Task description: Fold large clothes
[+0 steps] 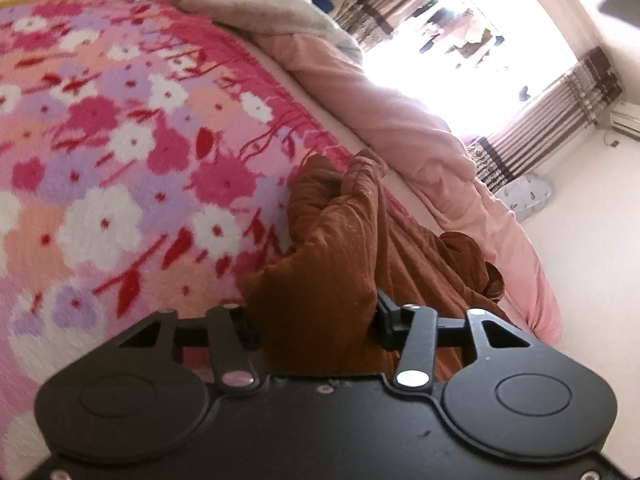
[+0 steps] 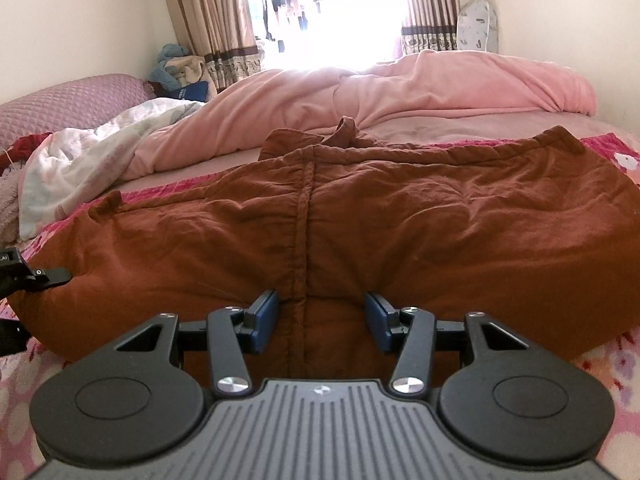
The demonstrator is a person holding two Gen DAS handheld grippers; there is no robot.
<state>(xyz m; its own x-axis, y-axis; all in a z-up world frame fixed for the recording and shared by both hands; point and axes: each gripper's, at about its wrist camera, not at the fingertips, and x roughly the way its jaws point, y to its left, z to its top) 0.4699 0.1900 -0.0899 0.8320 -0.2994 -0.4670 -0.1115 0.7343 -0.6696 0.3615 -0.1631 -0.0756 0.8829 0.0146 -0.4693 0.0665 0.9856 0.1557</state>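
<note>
A large rust-brown garment [image 2: 360, 216] lies spread across the floral blanket on the bed, with a seam running down its middle toward me. My right gripper [image 2: 322, 320] is open, its blue pads [image 2: 267, 318] standing either side of the garment's near edge at the seam. My left gripper [image 1: 316, 320] is partly open with bunched brown cloth [image 1: 340, 248] between its fingers; whether it grips the cloth is not clear. The left gripper also shows at the left edge of the right wrist view [image 2: 24, 276], at the garment's left end.
A pink and white floral blanket [image 1: 120, 152] covers the bed. A pink duvet [image 2: 400, 88] and a white quilt [image 2: 92, 148] are heaped behind the garment. A purple pillow [image 2: 72, 96] lies far left. Striped curtains [image 2: 216, 12] frame a bright window.
</note>
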